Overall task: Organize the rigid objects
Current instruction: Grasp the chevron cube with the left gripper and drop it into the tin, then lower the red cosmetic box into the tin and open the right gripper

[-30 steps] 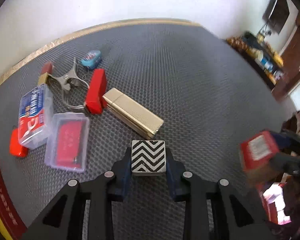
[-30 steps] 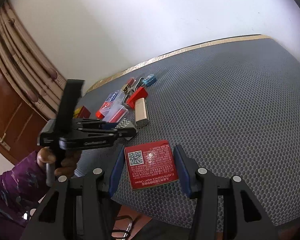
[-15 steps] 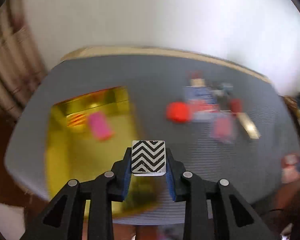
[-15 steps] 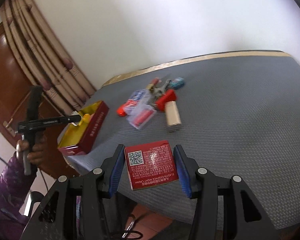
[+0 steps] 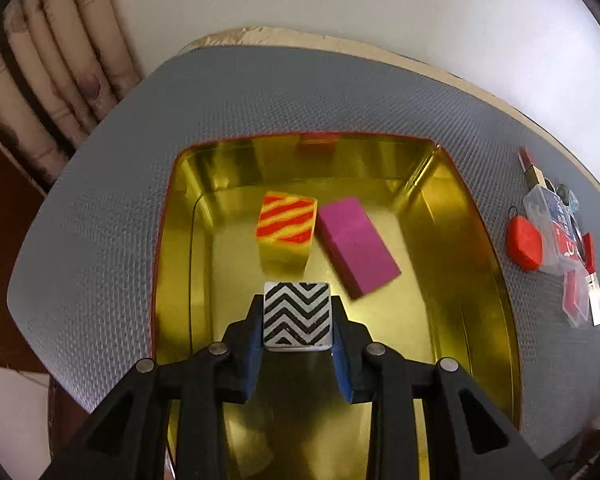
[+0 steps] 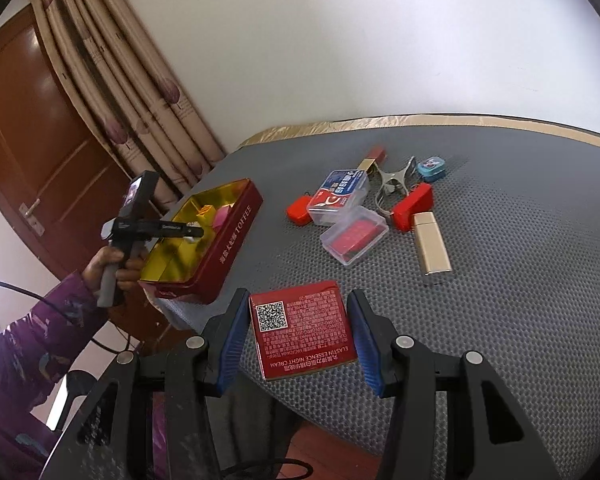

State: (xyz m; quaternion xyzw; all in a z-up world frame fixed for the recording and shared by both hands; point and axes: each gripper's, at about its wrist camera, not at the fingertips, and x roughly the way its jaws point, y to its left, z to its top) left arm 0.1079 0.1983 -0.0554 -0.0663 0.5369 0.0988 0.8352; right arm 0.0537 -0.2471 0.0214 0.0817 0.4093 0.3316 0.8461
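Left gripper point(image 5: 298, 316) clamped on chevron block point(image 5: 297, 314), pads tight on both sides, tilted down over open gold-lined tin point(image 5: 172, 240). Block hangs above the tin floor, near edge, likely lined up for a drop. Inside already: striped yellow-red block point(image 5: 286, 228) touching pink block point(image 5: 358, 246), so this tin reads as the collection spot. Right gripper point(image 6: 298, 330) squeezed on red night-cream box point(image 6: 302, 328), held above grey mat point(image 6: 500, 300), probably waiting its turn. Further out on mat, still unsorted: gold lighter point(image 6: 432, 248), clear case point(image 6: 354, 238), floss box point(image 6: 340, 196), red clip point(image 6: 414, 206), lipstick point(image 6: 372, 158), blue tin point(image 6: 431, 168).
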